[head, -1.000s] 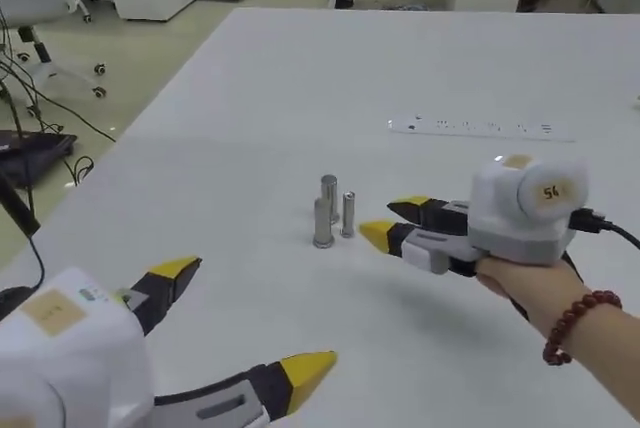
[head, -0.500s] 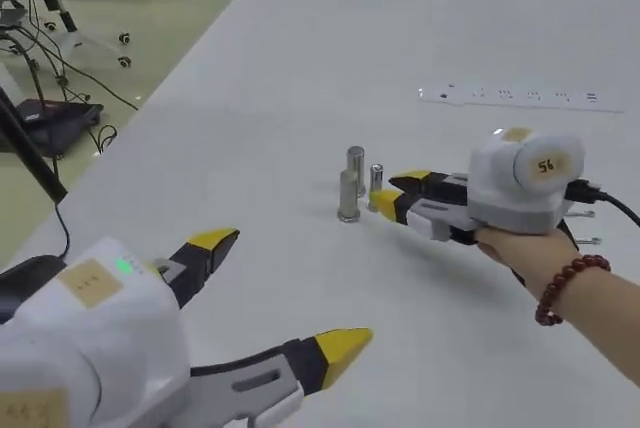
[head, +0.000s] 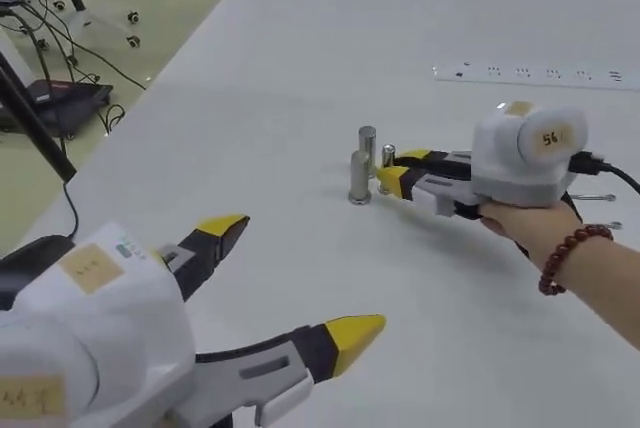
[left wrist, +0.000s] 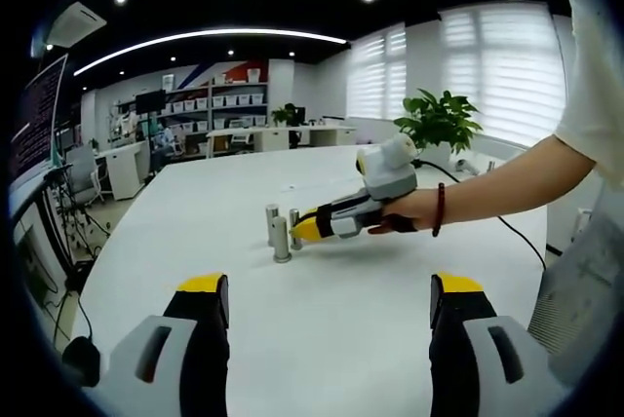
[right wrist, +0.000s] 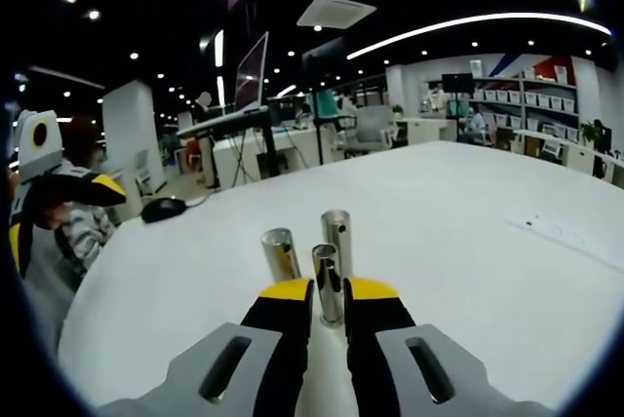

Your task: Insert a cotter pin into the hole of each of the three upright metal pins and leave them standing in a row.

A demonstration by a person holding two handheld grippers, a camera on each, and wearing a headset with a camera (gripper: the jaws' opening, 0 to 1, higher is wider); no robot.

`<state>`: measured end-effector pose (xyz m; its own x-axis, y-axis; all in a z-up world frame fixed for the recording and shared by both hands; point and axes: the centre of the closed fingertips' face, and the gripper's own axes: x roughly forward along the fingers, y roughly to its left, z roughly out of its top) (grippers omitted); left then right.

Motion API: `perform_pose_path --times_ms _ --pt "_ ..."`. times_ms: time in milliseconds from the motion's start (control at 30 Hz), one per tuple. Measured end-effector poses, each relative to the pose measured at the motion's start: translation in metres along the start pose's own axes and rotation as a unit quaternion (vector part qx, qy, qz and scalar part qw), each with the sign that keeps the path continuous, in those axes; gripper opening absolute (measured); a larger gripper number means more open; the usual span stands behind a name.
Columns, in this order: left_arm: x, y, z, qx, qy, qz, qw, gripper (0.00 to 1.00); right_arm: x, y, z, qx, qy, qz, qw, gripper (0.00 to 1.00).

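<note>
Three upright metal pins stand in a tight cluster on the white table: a front pin (head: 360,177), a tall rear pin (head: 367,141) and a short pin (head: 388,158). My right gripper (head: 399,168) reaches in from the right. Its jaws are closed narrowly on either side of the short pin (right wrist: 327,279), with the other two pins (right wrist: 280,251) (right wrist: 336,232) just beyond. My left gripper (head: 290,283) hovers near the table's front left, open and holding nothing. Its own view looks across at the pins (left wrist: 281,240) and the right gripper (left wrist: 307,227).
A white power strip (head: 540,75) lies at the far right of the table (head: 250,98). Thin metal pieces (head: 603,225) lie by the black cable behind the right hand. Office chairs and floor cables lie off the table's left edge.
The right gripper has moved left up to the pins and its jaws have narrowed around the short pin. The head camera has shifted; the left gripper stays open.
</note>
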<state>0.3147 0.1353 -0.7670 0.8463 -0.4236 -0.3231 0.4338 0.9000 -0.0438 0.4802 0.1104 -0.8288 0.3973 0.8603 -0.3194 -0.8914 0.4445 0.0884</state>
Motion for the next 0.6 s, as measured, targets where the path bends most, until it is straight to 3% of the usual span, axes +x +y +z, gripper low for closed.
perform_pose_path --times_ms 600 --pt "-0.0011 -0.0021 0.0019 0.008 0.002 0.000 1.0000 0.85 -0.0028 0.0066 -0.0024 -0.019 0.013 0.014 0.9996 0.11"
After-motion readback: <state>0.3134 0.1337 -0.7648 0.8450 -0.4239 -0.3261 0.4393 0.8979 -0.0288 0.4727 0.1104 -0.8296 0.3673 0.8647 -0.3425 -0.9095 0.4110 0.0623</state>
